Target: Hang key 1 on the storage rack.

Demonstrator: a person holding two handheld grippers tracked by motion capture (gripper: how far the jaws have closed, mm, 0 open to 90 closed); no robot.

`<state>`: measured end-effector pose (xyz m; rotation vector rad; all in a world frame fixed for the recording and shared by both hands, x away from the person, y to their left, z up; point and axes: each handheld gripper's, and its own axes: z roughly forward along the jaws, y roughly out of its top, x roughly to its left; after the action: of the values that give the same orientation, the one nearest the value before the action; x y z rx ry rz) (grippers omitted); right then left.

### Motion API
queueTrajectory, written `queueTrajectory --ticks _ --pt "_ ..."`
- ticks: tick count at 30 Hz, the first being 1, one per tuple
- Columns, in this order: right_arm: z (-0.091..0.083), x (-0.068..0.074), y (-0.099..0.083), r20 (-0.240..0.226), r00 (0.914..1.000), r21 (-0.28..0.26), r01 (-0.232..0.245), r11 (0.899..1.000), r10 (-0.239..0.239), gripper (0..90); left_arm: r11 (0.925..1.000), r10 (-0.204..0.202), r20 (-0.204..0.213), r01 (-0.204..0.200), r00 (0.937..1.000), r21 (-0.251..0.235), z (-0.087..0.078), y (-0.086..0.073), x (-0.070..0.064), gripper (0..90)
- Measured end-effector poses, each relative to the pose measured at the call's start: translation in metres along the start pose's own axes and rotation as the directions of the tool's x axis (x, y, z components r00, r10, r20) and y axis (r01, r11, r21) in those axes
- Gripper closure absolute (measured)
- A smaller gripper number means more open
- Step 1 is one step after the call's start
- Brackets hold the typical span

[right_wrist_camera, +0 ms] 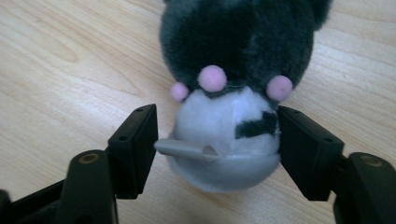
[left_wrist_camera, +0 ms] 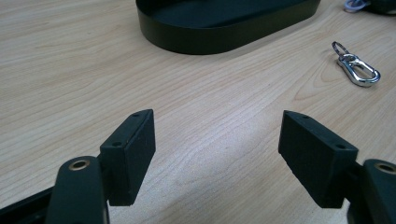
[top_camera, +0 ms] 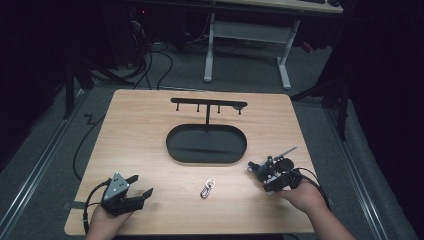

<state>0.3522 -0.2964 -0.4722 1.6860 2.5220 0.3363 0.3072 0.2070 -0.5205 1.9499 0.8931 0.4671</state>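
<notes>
The right gripper has its jaws around a plush toy on the table; one jaw seems to touch it, the other stands just off. The left gripper is spread wide over bare wood, a key clip near the black stand.

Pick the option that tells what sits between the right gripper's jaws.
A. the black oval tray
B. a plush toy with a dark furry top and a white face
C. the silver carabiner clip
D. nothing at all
B: in the right gripper view the plush toy lies on the table between the open jaws of the right gripper, while the carabiner clip lies apart, near the table's middle.
</notes>
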Motion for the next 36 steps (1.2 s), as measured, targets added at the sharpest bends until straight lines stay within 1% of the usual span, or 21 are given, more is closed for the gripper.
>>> queueTrajectory --ticks 3,6,8,14,15,19,27,28,30,31,33,34,36 --pt "0.002 -0.003 -0.001 -0.003 0.9996 0.009 -0.029 1.0 0.029 39.4 1.0 0.001 0.002 -0.001 1.0 0.002 0.0 0.0 0.0 28.0" --pt "0.003 -0.005 -0.001 -0.006 0.9996 -0.002 -0.027 1.0 0.027 41.8 1.0 0.002 0.001 -0.002 1.0 0.003 0.0 0.0 0.0 28.0" --pt "0.002 -0.005 -0.001 -0.007 0.9993 0.006 -0.036 0.999 0.036 43.5 1.0 0.002 0.002 -0.002 1.0 0.003 0.0 0.0 -0.001 28.1" --pt "0.003 -0.004 -0.001 -0.001 0.9996 0.011 -0.028 1.0 0.028 44.5 1.0 0.003 0.005 -0.003 1.0 0.003 0.001 0.0 -0.001 28.1" --pt "0.003 -0.004 -0.001 -0.007 0.9995 0.012 -0.03 0.999 0.03 44.6 1.0 0.003 0.004 -0.003 1.0 0.002 0.001 0.0 -0.001 28.0" --pt "0.004 -0.005 -0.001 -0.003 0.9994 0.018 -0.034 0.999 0.034 45.2 1.0 0.002 0.007 -0.002 1.0 0.003 0.001 0.0 -0.001 28.1" --pt "0.006 -0.005 0.0 -0.003 0.9998 0.016 -0.021 1.0 0.021 48.5 1.0 0.001 0.007 -0.001 1.0 0.005 0.002 -0.001 -0.001 28.0" --pt "0.005 -0.004 0.002 0.006 0.9998 0.018 -0.017 1.0 0.017 49.9 1.0 0.001 0.007 -0.001 1.0 0.004 0.002 0.0 -0.001 28.0" --pt "0.002 -0.003 0.004 0.008 0.9999 0.026 -0.007 1.0 0.007 50.6 1.0 -0.001 0.006 0.001 1.0 0.003 0.001 0.0 0.0 28.0" --pt "0.001 -0.003 0.005 -0.001 1.0 0.024 0.001 1.0 -0.001 50.7 1.0 -0.004 0.007 0.004 1.0 0.004 0.001 -0.001 0.001 28.0" --pt "-0.002 -0.002 0.007 0.0 0.9999 0.023 0.011 1.0 -0.011 50.8 1.0 -0.003 0.007 0.003 1.0 0.005 0.001 -0.001 0.001 28.1" --pt "-0.009 0.001 0.009 0.002 0.9999 0.016 0.011 1.0 -0.011 51.0 1.0 -0.001 0.009 0.001 1.0 0.005 0.001 -0.001 0.001 28.1" --pt "-0.015 0.003 0.012 0.002 0.9994 0.012 0.034 0.999 -0.034 51.3 1.0 -0.003 0.01 0.002 0.9999 0.002 0.001 0.0 0.0 28.0"
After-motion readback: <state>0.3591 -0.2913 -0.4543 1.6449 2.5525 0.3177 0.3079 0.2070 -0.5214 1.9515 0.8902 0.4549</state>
